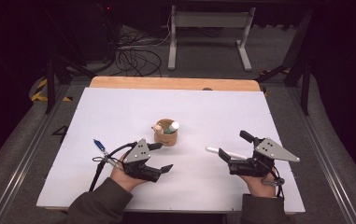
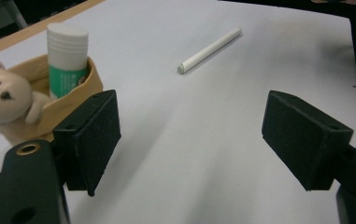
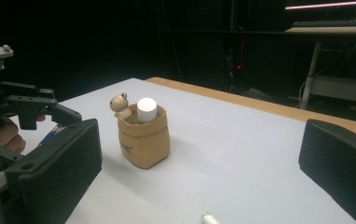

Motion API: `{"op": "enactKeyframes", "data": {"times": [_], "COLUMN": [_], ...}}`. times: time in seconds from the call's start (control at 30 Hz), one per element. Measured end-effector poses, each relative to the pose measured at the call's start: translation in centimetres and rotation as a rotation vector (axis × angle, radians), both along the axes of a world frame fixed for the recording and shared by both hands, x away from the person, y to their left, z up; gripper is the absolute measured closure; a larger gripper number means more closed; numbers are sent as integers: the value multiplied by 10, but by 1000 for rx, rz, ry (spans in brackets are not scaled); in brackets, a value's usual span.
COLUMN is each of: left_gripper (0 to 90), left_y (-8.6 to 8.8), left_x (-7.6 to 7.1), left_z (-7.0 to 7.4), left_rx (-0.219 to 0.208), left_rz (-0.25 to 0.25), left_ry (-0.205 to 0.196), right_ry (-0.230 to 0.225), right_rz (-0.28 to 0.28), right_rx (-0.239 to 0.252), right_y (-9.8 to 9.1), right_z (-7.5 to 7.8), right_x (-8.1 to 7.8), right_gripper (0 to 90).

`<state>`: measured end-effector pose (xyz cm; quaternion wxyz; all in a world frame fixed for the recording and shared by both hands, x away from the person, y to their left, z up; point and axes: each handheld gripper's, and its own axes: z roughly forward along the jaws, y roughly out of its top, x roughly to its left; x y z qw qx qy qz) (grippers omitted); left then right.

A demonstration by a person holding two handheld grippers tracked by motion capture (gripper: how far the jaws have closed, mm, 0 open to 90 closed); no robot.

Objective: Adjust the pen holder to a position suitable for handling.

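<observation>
A small tan pouch (image 1: 166, 134) stands near the middle of the white surface (image 1: 119, 112), and everything else sits around it. The left gripper (image 1: 163, 157) hovers just in front of the pouch, jaws wide apart and empty. The right gripper (image 1: 233, 146) waits well to the pouch's right, jaws spread, a white marker (image 1: 224, 152) lying between them. From above, a blue pen (image 1: 100, 146) lies left of the pouch. The left gripper view reveals the glue stick (image 2: 67, 53) and bear figure (image 2: 3, 95) inside the pouch.
</observation>
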<state>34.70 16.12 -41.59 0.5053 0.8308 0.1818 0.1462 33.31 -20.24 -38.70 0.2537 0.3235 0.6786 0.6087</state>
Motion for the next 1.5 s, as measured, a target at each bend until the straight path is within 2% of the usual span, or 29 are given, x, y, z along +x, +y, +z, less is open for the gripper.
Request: {"op": "enactKeyframes", "data": {"times": [0.23, 0.37, 0.57, 0.73, 1.17, 1.27, 1.5], "left_gripper": [202, 217, 240, 277, 326, 332, 348], "left_y": [-23, -37, -55, -69, -113, -122, -140], "left_x": [7, 13, 22, 26, 38, 41, 52], "left_z": [8, 11, 10, 9, 12, 10, 6], "left_rx": [22, 33, 38, 36, 61, 78, 75], "left_rz": [-38, -69, -101, -138, -201, -212, -231], "left_ry": [-13, -3, 14, 30, 45, 47, 59], "right_ry": [-11, -10, -7, -2, -6, -4, -1], "right_rz": [1, 2, 4, 11, 14, 16, 24], "right_rx": [0, -2, -7, -36, -24, -21, -30], "right_y": [-6, -7, -9, -11, -21, -23, -25], "right_z": [4, 5, 5, 7, 11, 11, 11], "right_x": [-3, -3, -3, -4, -7, -7, -6], "right_gripper": [2, 3, 4, 4, 4, 5, 5]}}
